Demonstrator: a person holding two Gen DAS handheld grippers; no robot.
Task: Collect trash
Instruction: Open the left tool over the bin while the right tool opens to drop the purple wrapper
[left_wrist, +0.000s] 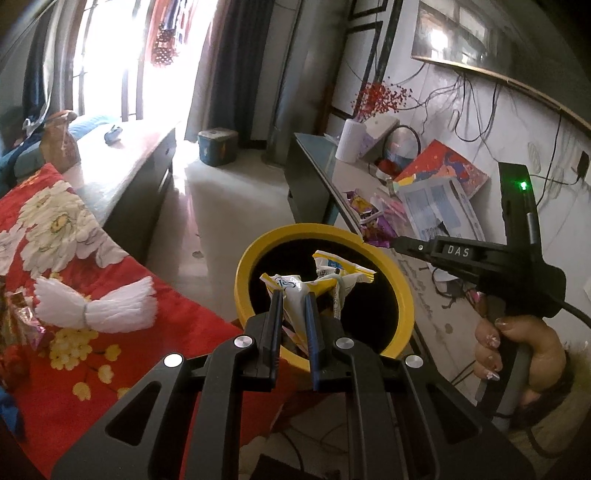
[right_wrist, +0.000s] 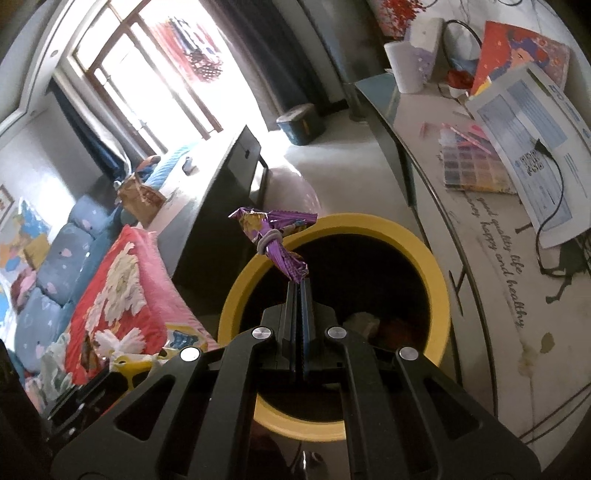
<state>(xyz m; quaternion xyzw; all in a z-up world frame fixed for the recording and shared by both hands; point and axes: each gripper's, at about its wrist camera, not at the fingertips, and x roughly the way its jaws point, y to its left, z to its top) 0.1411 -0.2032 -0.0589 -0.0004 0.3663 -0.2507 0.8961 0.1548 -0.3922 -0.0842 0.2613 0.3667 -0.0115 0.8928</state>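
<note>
Yellow-rimmed bin sits under both grippers. Only the left wrist view shows the left gripper clamped on a yellow-and-white wrapper (and a hand); the right view alone shows the right gripper pinching a purple wrapper over the rim.

Inside the yellow bin, the depths fall into black — a pale lump and something reddish near the bottom cannot be identified. The near rim is masked by the right gripper, whose body runs off the lower edge. In the left wrist view, the left gripper hides the lower part of the yellow-and-white wrapper. The window is blown out to white. The hand on the other handle is cut off at the wrist — its sleeve lost in shadow.
</note>
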